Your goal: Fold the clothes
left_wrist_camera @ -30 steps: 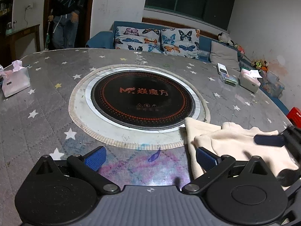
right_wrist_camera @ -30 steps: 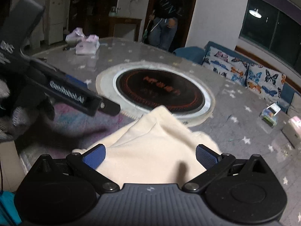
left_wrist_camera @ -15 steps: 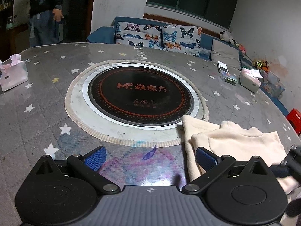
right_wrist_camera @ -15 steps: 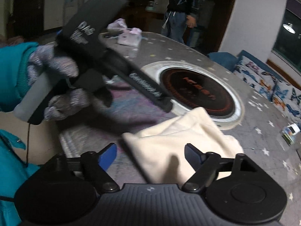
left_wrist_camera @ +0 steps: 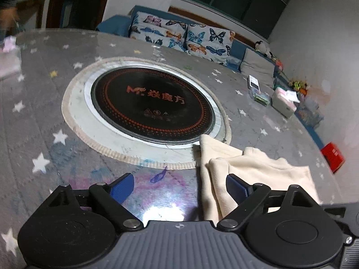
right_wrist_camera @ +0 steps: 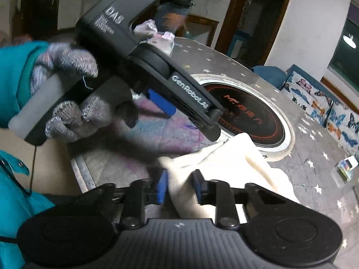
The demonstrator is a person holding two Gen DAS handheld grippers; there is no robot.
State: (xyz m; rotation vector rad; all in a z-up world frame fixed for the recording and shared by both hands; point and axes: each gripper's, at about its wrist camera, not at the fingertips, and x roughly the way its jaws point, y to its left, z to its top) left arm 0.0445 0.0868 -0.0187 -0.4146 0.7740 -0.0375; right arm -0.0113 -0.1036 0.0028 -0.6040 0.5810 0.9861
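Your right claw [right_wrist_camera: 178,187] pinches the near corner of the cream garment [right_wrist_camera: 226,163], and its blue pads press into the soft cloth. The garment lies folded in thick, loose layers on the tabletop [left_wrist_camera: 67,157], close to the near edge, and its far corner touches the rim of the round cooktop [left_wrist_camera: 152,105]. Your left claw [left_wrist_camera: 179,186] is spread wide above the tabletop just beside the garment.

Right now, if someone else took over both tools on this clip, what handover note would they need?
Right tool: shut on the near corner of the cream garment.
Left tool: open, holding nothing, over the table just left of the garment.
Garment: already doubled over, lying on the table beside the round cooktop, one corner over its rim.
Done: at least one fold.
Left: probably carry the gripped corner across for the next fold, then flatten.
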